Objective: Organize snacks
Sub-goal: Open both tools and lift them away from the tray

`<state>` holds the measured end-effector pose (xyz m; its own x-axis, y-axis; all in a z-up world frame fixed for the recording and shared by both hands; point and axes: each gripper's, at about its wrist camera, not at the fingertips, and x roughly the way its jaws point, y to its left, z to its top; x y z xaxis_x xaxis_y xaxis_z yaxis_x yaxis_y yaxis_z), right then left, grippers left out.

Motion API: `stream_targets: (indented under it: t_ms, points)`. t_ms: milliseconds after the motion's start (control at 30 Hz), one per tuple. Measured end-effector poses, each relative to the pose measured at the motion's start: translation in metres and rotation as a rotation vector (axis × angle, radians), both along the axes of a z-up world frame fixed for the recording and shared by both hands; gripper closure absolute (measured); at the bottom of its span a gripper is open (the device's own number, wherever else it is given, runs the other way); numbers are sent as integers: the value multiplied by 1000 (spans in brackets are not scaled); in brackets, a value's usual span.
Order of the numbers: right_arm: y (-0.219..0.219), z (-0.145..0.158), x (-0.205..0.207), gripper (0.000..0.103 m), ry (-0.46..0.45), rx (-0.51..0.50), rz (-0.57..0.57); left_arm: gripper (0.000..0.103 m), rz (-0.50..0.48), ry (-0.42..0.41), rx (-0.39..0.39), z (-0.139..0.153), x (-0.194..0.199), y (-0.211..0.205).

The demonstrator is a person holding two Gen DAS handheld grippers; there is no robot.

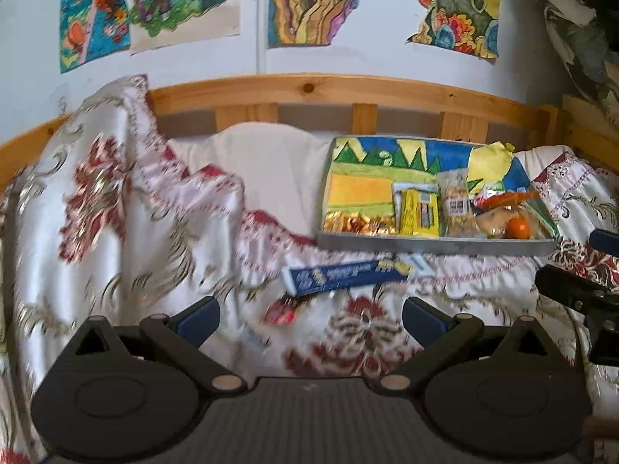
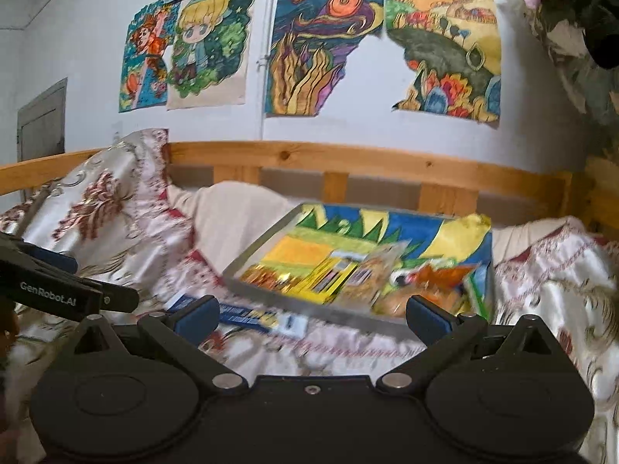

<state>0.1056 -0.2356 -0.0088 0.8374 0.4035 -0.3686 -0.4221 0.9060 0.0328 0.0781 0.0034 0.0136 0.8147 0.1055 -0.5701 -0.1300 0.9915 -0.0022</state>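
A grey tray (image 1: 437, 246), lined with a bright painted sheet, was seen on the patterned bedspread (image 1: 116, 232), several snack packets and one orange fruit (image 1: 517, 228) crowded along its near edge. One blue packet (image 1: 344, 275) lay just outside it. Both the left gripper (image 1: 311, 323) and the right gripper (image 2: 311, 315) were held wide apart, empty, short of the tray.

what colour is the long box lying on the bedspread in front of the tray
Dark blue with yellow print, clearest in the left wrist view: long box.

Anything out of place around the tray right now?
Yes. A long blue snack box and a small red packet lie loose on the bedspread in front of the tray, while the other snacks sit inside it.
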Motion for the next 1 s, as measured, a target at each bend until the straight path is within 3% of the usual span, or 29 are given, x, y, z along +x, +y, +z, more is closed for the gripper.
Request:
stream_targets:
  t_ms: [533, 1000]
  points:
    - [8, -10, -55, 1, 149, 17, 14, 1, 11, 91, -48, -24, -39, 13]
    - [8, -16, -48, 1, 194, 22, 5, 1, 0, 111, -53, -27, -40, 10]
